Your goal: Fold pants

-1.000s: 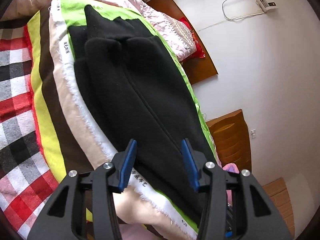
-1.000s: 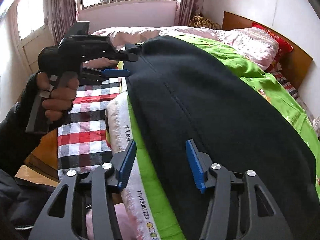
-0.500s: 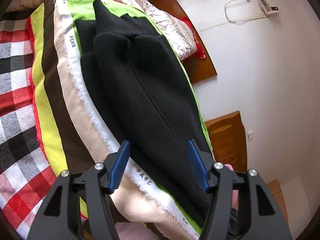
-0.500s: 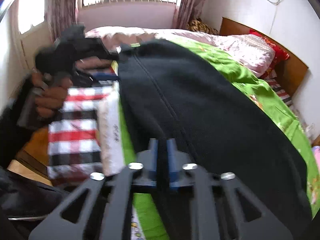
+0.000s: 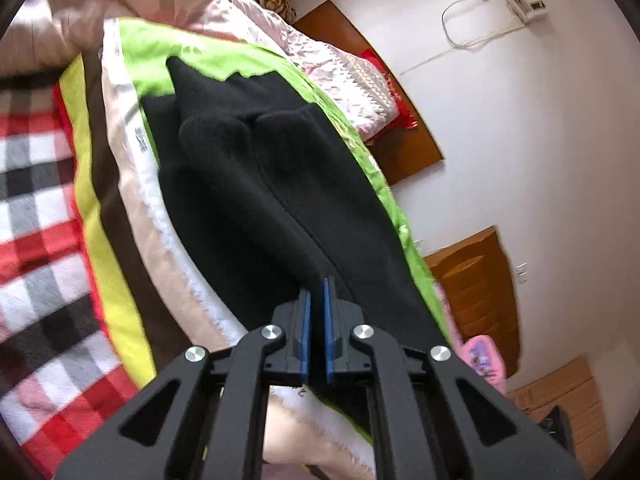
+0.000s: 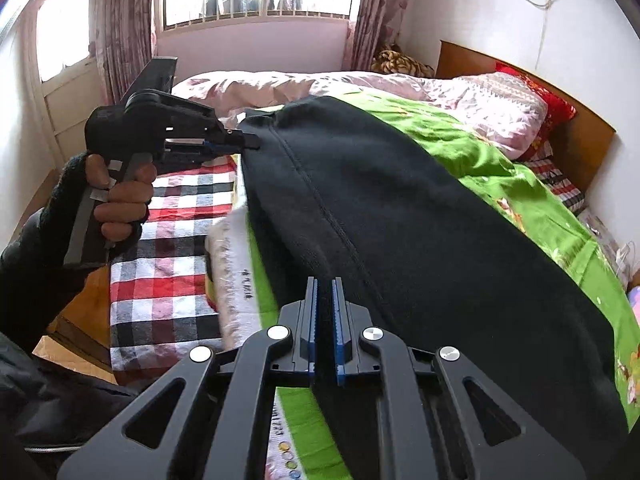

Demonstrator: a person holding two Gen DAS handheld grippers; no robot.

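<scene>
L gripper (image 5: 315,294) was clamped on the near edge of the black pants (image 5: 256,184), blue pads pinching the fabric. R gripper (image 6: 324,292) was likewise clenched on the pants' edge. Pants lay lengthwise on the bed, over a green sheet (image 6: 500,176), w/ a red plaid blanket (image 6: 172,248) alongside.

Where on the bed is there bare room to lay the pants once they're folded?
Free: the red plaid blanket between the black pants and the bed's near edge, and the green sheet between the pants and the pink pillows. Crowded: the pants' near edge, where the left gripper and right gripper clamp the fabric.
</scene>
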